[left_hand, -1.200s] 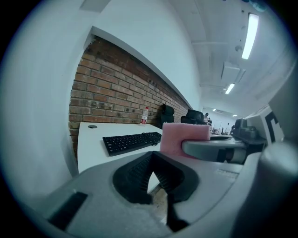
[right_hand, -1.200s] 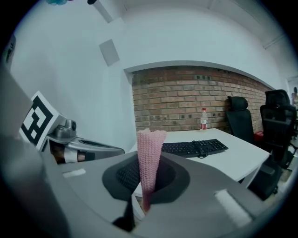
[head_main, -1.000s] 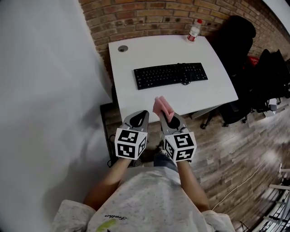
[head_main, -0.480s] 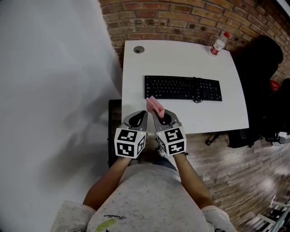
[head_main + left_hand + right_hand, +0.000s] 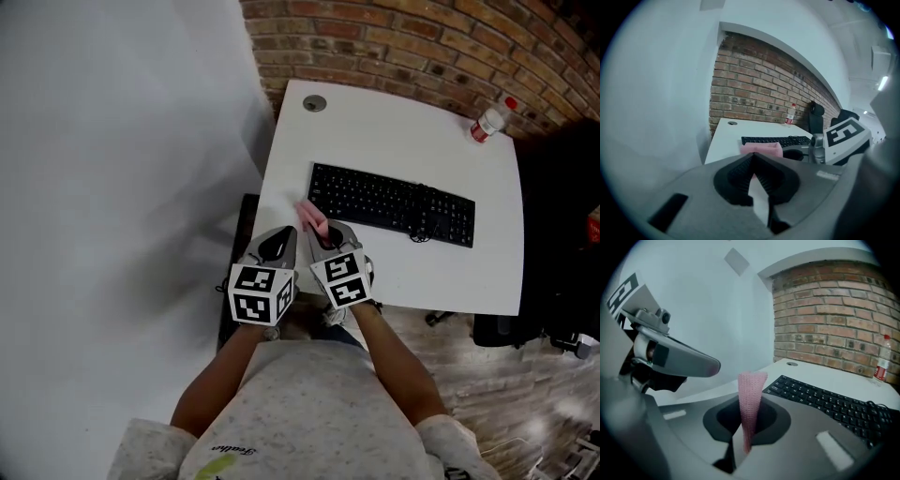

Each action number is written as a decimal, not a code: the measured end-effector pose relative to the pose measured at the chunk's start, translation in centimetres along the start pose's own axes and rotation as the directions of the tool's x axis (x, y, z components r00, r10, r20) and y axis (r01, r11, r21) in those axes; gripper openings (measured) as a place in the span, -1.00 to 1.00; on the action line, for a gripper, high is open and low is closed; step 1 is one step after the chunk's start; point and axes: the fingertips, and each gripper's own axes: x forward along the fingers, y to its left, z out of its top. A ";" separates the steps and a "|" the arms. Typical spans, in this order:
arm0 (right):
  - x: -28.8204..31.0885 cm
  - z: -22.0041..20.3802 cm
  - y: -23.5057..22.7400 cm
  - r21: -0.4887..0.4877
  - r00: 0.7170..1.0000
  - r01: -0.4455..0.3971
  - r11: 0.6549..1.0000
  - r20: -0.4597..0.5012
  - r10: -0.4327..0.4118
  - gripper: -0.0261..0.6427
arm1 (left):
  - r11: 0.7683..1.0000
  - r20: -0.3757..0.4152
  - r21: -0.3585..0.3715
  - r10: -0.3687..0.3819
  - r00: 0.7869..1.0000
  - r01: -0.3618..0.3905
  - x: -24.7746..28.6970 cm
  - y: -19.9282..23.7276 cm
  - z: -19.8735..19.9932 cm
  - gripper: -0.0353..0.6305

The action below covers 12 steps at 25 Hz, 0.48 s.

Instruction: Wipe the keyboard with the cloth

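The right gripper [image 5: 326, 234] pinched the pink cloth [image 5: 311, 215] above the desk [image 5: 394, 131], near the keyboard [image 5: 392, 202]; the left gripper [image 5: 278, 244] was closed, empty. Such a narrow pinch might slip during wiping.

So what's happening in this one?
A person stands at a white desk with a gripper in each hand. The right gripper is clamped on a pink cloth, held just short of the black keyboard. The left gripper is shut and empty beside it. Wiping has not begun.
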 end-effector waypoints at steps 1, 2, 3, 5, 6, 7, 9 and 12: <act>0.4 -0.1 -0.2 -0.011 1.000 -0.011 1.000 -0.010 0.010 -0.85 | 1.000 0.000 -0.007 0.014 1.000 -0.014 0.2 0.0 0.0 -0.92; 0.7 -0.2 -0.3 -0.028 1.000 -0.021 0.999 -0.021 0.020 -0.85 | 1.000 -0.001 -0.013 0.028 1.000 -0.028 0.3 0.0 0.0 -0.92; 1.0 -0.3 -0.3 -0.050 0.999 -0.032 0.998 -0.032 0.031 -0.85 | 0.999 -0.002 -0.019 0.040 0.999 -0.040 0.4 0.0 0.0 -0.92; 1.5 -0.4 -0.2 -0.101 0.997 -0.054 0.993 -0.052 0.049 -0.85 | 0.998 -0.004 -0.027 0.060 0.998 -0.060 0.4 0.0 0.0 -0.92; 1.7 -0.4 -0.2 -0.129 0.997 -0.061 0.990 -0.062 0.054 -0.85 | 0.997 -0.004 -0.029 0.067 0.998 -0.067 0.4 0.0 0.1 -0.92; 1.9 -0.5 -0.2 -0.152 0.996 -0.066 0.986 -0.071 0.056 -0.85 | 0.997 -0.003 -0.031 0.072 0.997 -0.072 0.4 0.1 0.1 -0.92; 2.2 -0.9 -0.3 -0.175 0.994 -0.070 0.982 -0.089 0.055 -0.85 | 0.996 -0.005 -0.035 0.078 0.997 -0.078 0.5 0.3 0.2 -0.92; 2.3 -1.3 -0.4 -0.178 0.993 -0.068 0.982 -0.105 0.049 -0.85 | 0.997 -0.014 -0.041 0.072 0.997 -0.072 0.8 0.6 0.1 -0.92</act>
